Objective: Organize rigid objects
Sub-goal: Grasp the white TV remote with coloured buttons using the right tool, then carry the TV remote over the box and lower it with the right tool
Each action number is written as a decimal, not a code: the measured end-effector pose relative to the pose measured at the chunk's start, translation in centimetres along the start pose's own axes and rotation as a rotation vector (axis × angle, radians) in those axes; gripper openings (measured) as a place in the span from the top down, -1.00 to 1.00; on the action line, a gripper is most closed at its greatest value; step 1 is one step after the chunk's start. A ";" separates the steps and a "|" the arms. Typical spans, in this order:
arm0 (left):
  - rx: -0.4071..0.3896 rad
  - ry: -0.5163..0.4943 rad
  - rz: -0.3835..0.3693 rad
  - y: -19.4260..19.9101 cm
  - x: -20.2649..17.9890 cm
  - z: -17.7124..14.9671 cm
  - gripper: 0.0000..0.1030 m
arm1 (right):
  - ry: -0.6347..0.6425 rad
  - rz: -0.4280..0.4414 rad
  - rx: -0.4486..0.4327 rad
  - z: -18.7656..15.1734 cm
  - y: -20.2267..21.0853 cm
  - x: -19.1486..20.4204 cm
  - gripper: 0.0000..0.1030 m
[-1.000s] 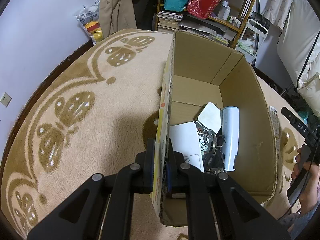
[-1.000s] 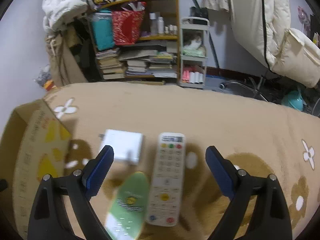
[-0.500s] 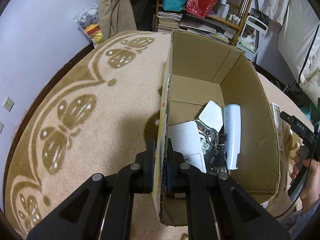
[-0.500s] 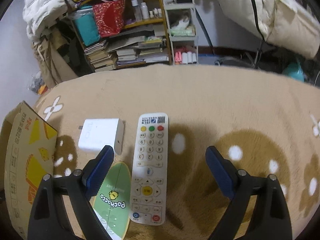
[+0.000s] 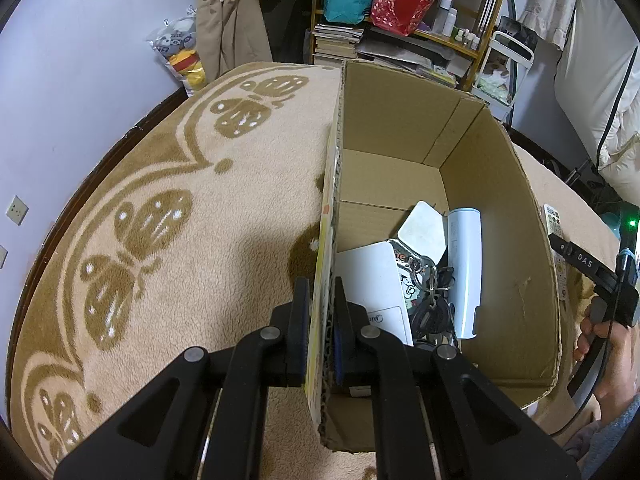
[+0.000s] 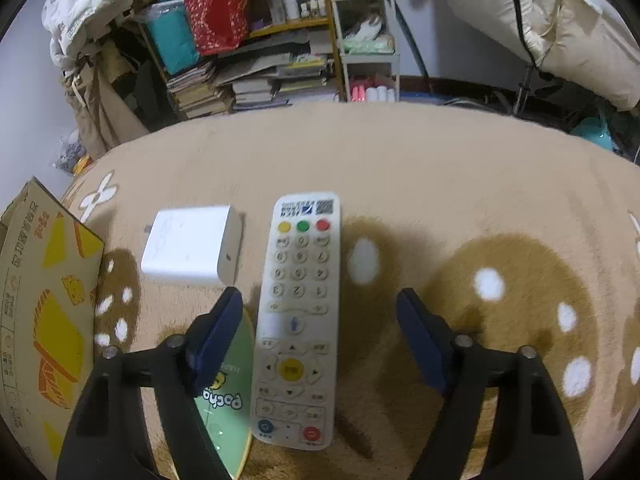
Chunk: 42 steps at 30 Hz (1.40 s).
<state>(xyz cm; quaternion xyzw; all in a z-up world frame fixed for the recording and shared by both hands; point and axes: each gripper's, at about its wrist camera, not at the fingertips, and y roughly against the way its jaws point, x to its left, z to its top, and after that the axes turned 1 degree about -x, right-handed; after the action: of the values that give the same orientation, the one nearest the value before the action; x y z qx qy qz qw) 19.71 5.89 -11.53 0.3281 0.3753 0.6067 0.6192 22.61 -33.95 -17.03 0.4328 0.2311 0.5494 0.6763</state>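
Your left gripper (image 5: pixel 320 316) has its fingers (image 5: pixel 299 320) clamped on the near stretch of the cardboard box (image 5: pixel 516 280) wall, one finger outside against the yellow printed face and one inside, so you've got the box pinched by its left side. Just past those fingers, inside the box, there's a flat white card-like thing (image 5: pixel 370 284) leaning at the near left, a tangle of keys and keychains (image 5: pixel 428 292) next to it, a white tube-shaped bottle (image 5: pixel 464 268) lying lengthwise toward the right wall, and a small white rounded-square piece (image 5: pixel 424 228) tilted up behind the keys. The box sits on a beige rug (image 5: pixel 180 240) with brown butterfly patterns. Over on your other side, your right gripper (image 6: pixel 320 316) has its fingers (image 6: pixel 218 332) spread wide and holding nothing, straddling the lower half of a white remote control (image 6: pixel 298 316) that lies flat on the rug, long axis pointing away from you. The left finger overlaps a green oval card (image 6: pixel 228 404) lying just left of the remote's near end. A bit farther out, left of the remote's far half, there's a white charger block (image 6: pixel 192 246), close to the remote but not touching. The box's printed side shows at the left edge. Way at the back, past the rug's far edge, you've got a cluttered shelf (image 6: pixel 260 60) with books.
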 end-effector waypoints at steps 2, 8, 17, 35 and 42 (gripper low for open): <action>0.000 0.000 0.000 0.0 0.0 0.0 0.81 | 0.014 -0.019 -0.003 -0.3 -0.1 0.1 -0.28; 0.000 -0.001 0.000 0.0 0.0 0.0 0.81 | 0.067 -0.077 0.012 -0.9 -0.9 1.3 -0.28; -0.003 -0.011 0.007 0.0 -0.1 0.0 0.81 | 0.072 -0.103 -0.032 -1.4 0.1 1.2 0.14; -0.001 -0.018 0.009 0.1 -0.1 0.2 0.81 | 0.070 0.128 -0.234 1.0 7.7 5.2 0.14; -0.002 -0.026 0.014 0.1 -0.2 0.1 0.81 | 0.176 0.240 -0.287 0.7 11.4 10.2 0.14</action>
<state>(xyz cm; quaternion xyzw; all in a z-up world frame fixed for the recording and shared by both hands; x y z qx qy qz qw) 19.77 5.72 -11.34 0.3379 0.3645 0.6070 0.6201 19.91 -24.32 -5.47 0.3065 0.1553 0.6892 0.6379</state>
